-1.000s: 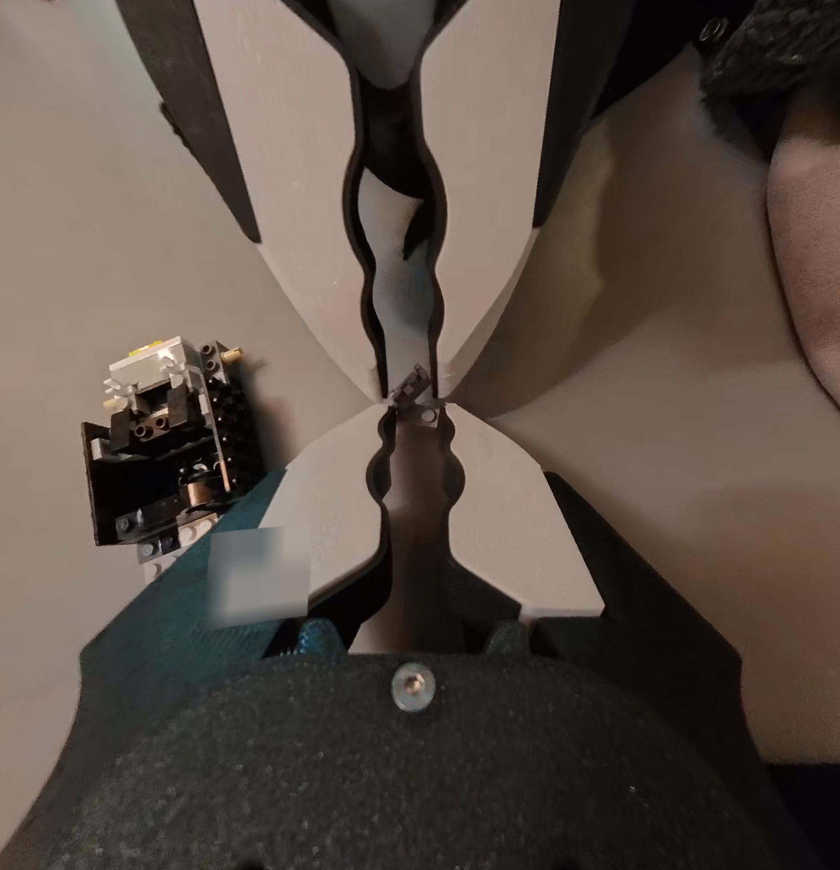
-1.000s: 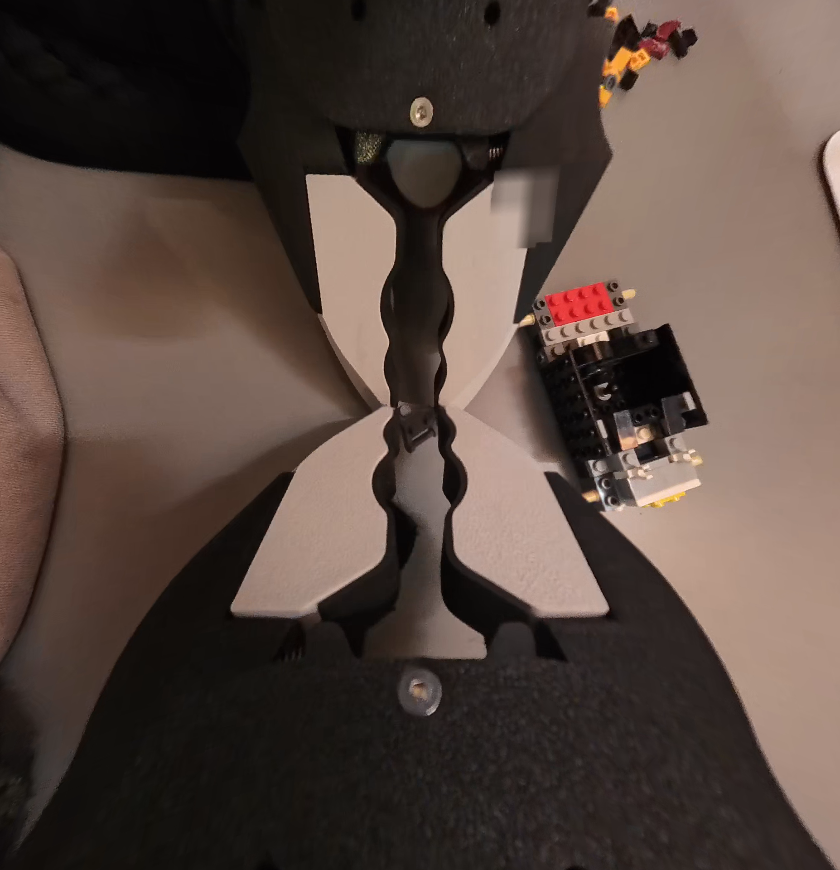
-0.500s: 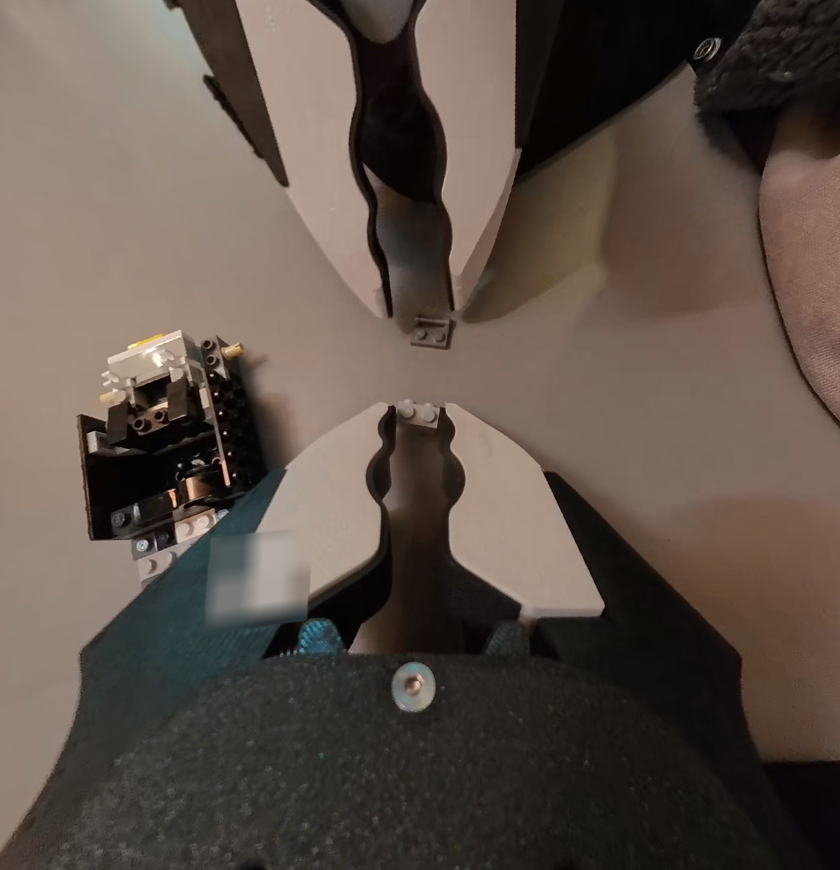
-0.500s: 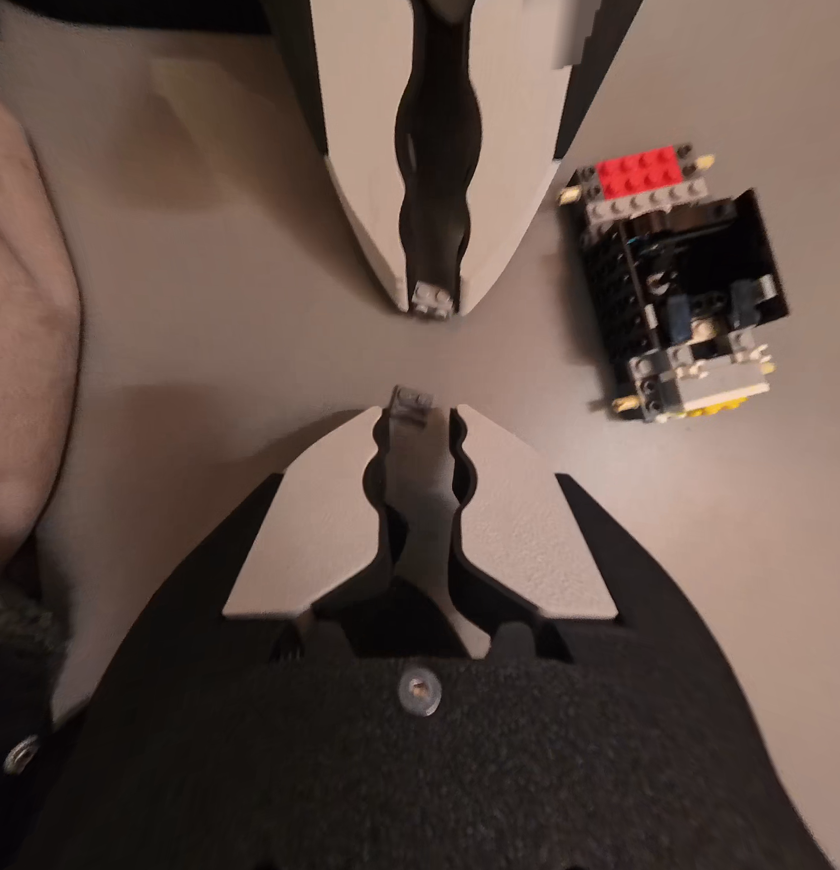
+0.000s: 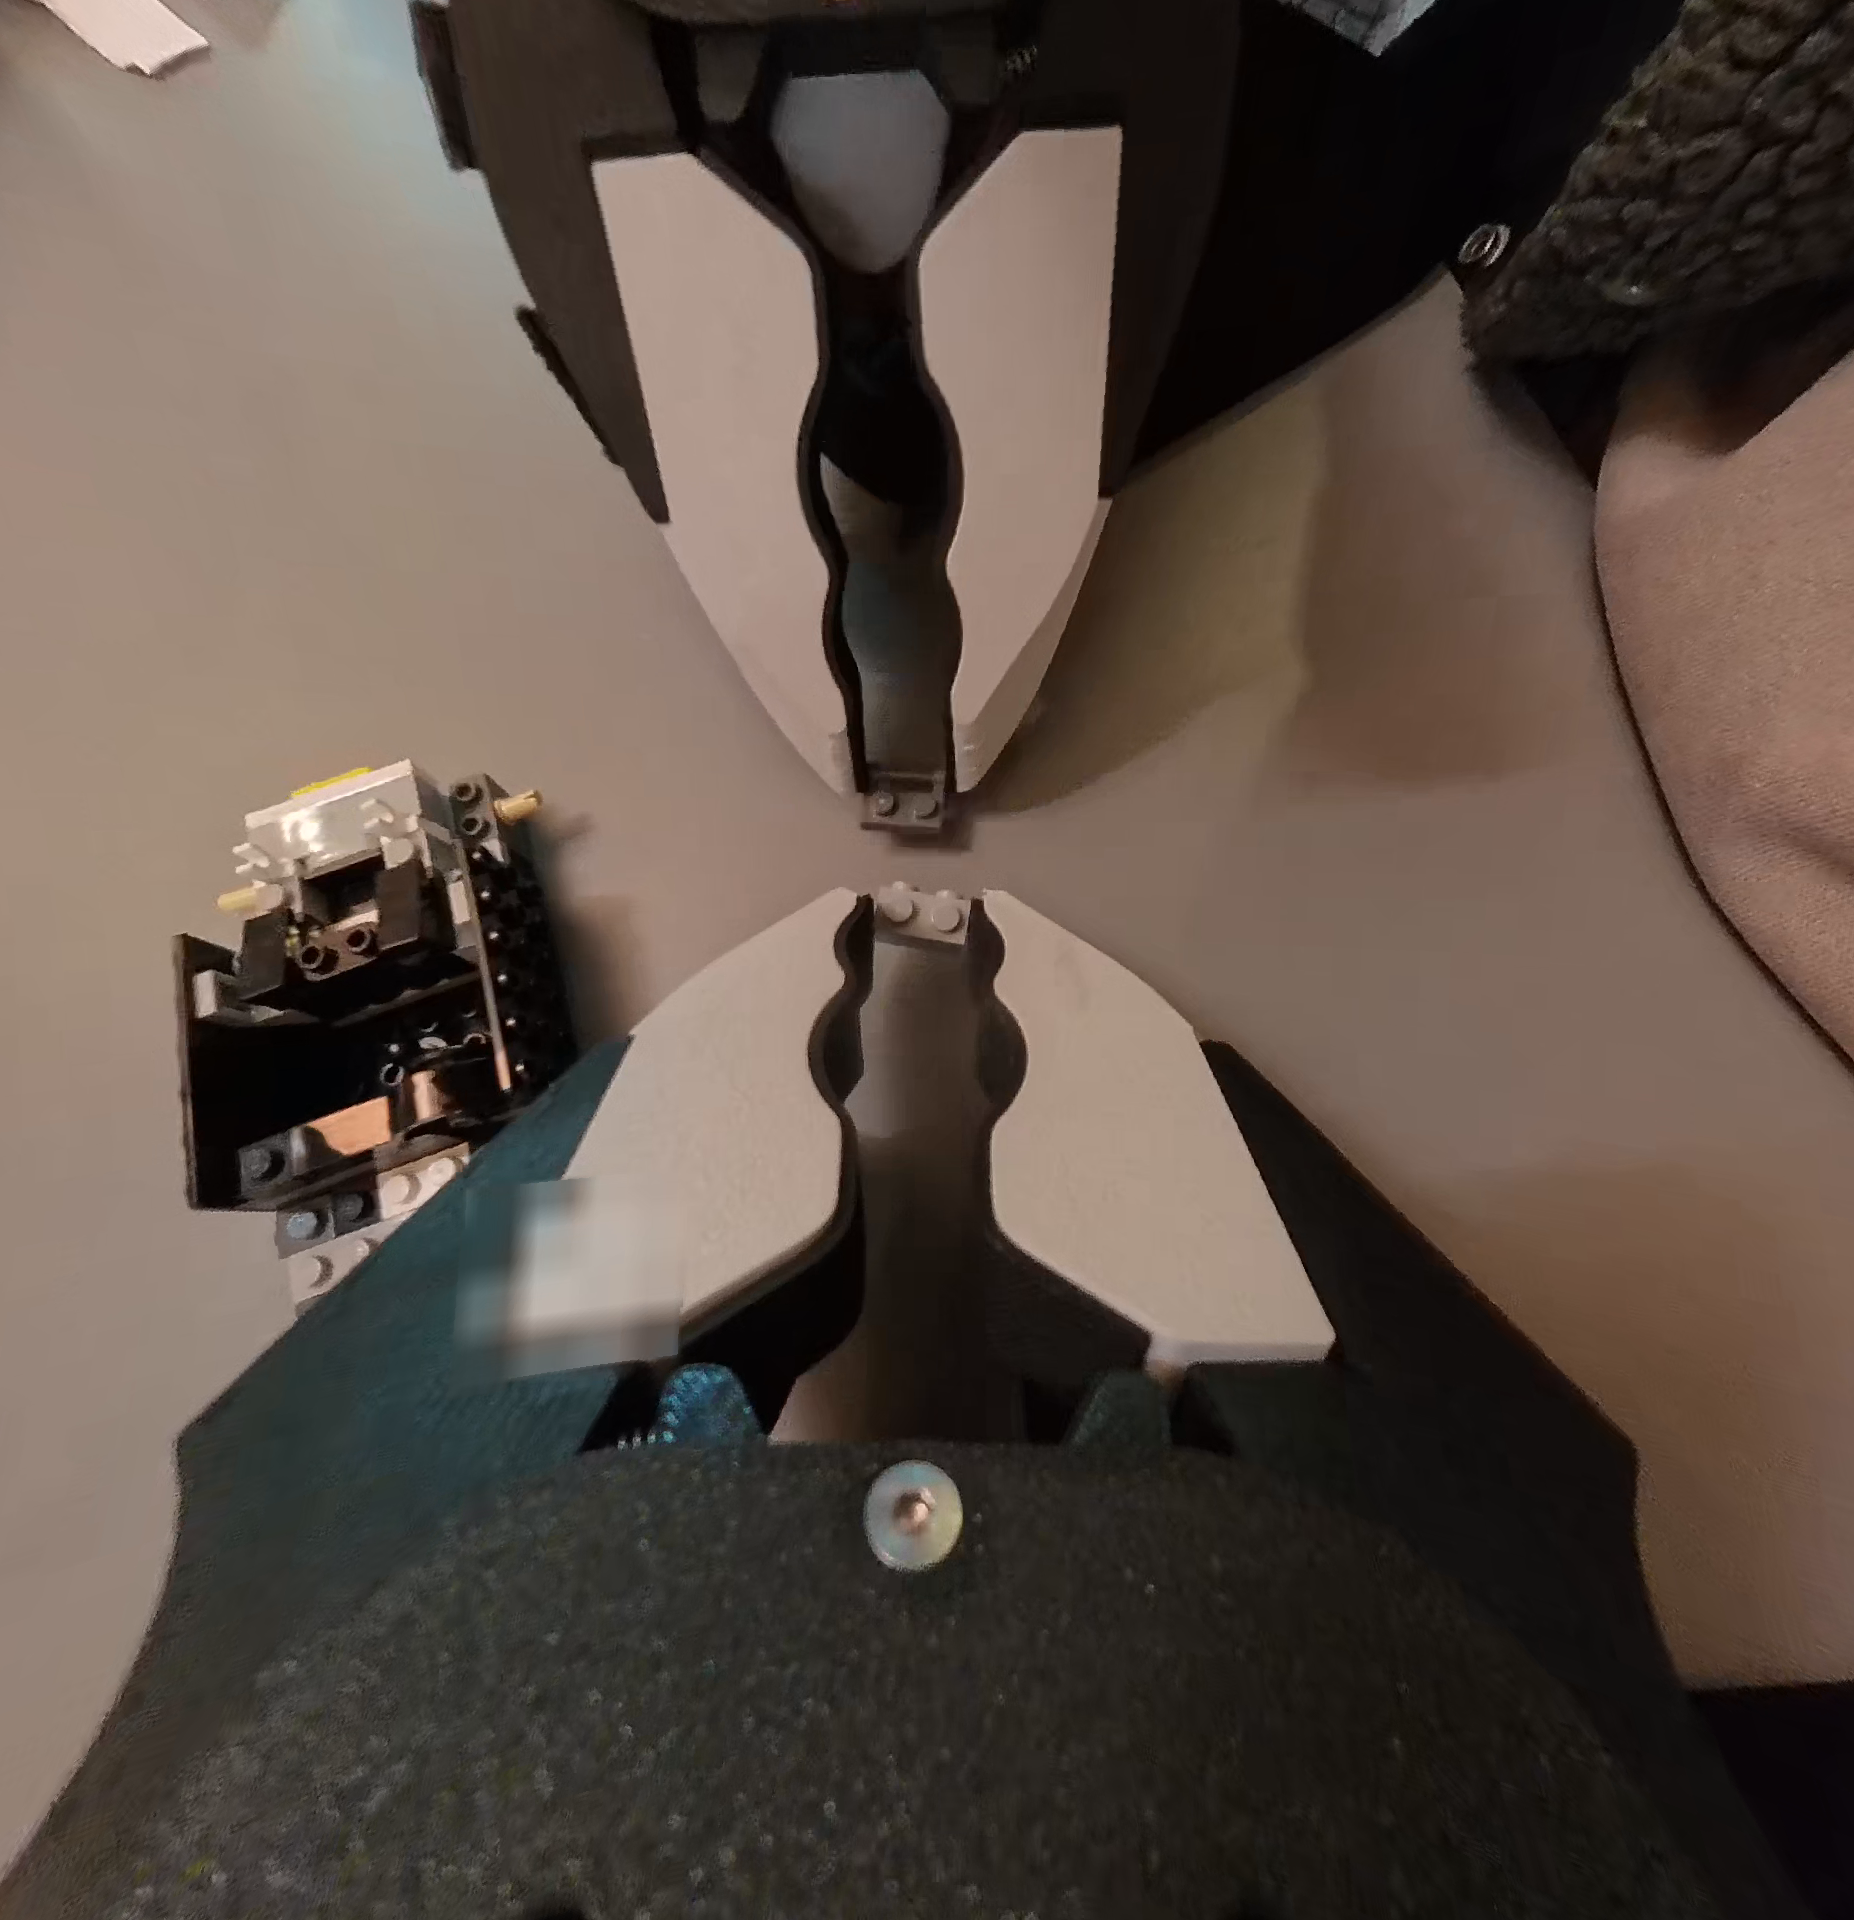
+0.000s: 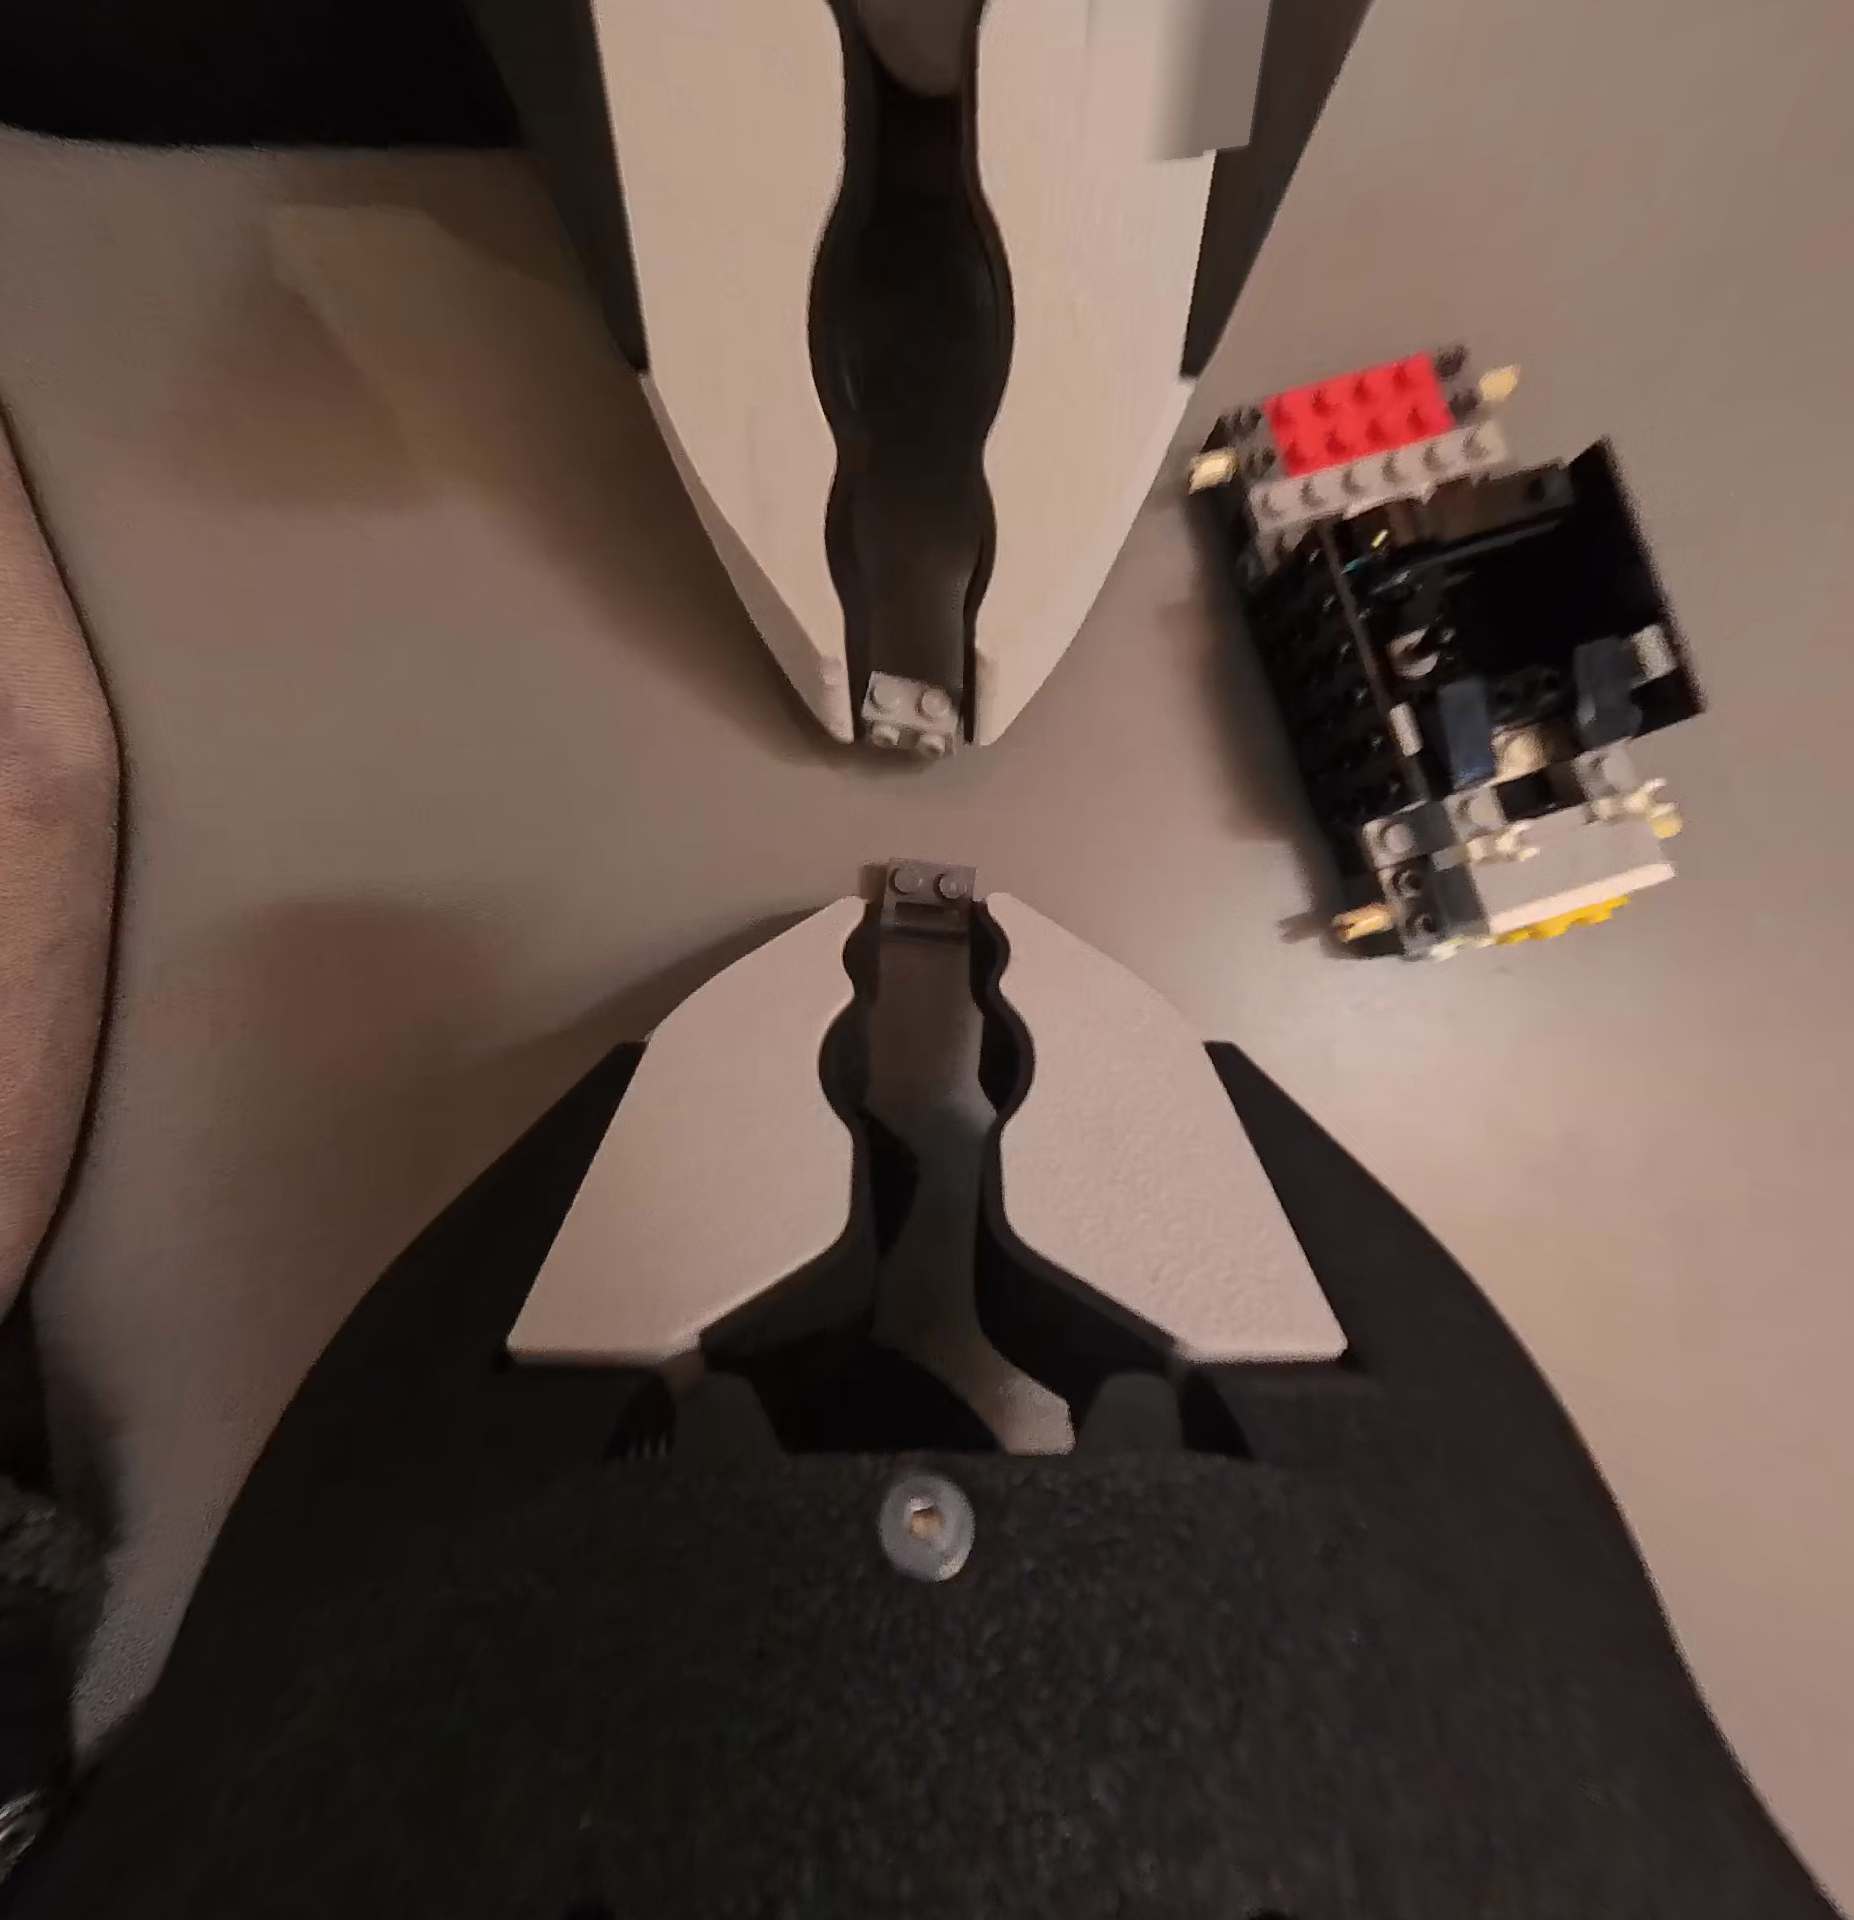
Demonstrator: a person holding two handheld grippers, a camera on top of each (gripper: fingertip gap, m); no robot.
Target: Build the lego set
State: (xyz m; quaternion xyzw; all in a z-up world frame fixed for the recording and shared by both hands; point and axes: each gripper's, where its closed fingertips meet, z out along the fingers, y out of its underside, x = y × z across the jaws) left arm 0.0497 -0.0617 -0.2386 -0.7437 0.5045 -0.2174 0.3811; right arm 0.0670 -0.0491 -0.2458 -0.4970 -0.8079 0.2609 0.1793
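The left gripper (image 5: 923,914) had its jaws pinched on a small light grey plate (image 5: 925,912), two studs showing at the tips. Facing it tip to tip, the right gripper (image 5: 907,805) had its jaws closed on a small dark grey plate (image 5: 907,808); the two pieces sat near each other but apart, a strip of bare beige surface (image 5: 279,468) between them. From the right wrist view the same pairing appeared reversed: the right gripper (image 6: 928,888) low in the frame with the dark grey plate (image 6: 928,885), the left gripper (image 6: 907,717) above with the light grey plate (image 6: 907,715). The partly built model (image 5: 372,997) (mostly black, with grey bricks and a white block at one end) lay on the surface off to the side of both grippers, touching neither. The right wrist view showed a red plate (image 6: 1359,410) on the model's (image 6: 1442,665) far end.
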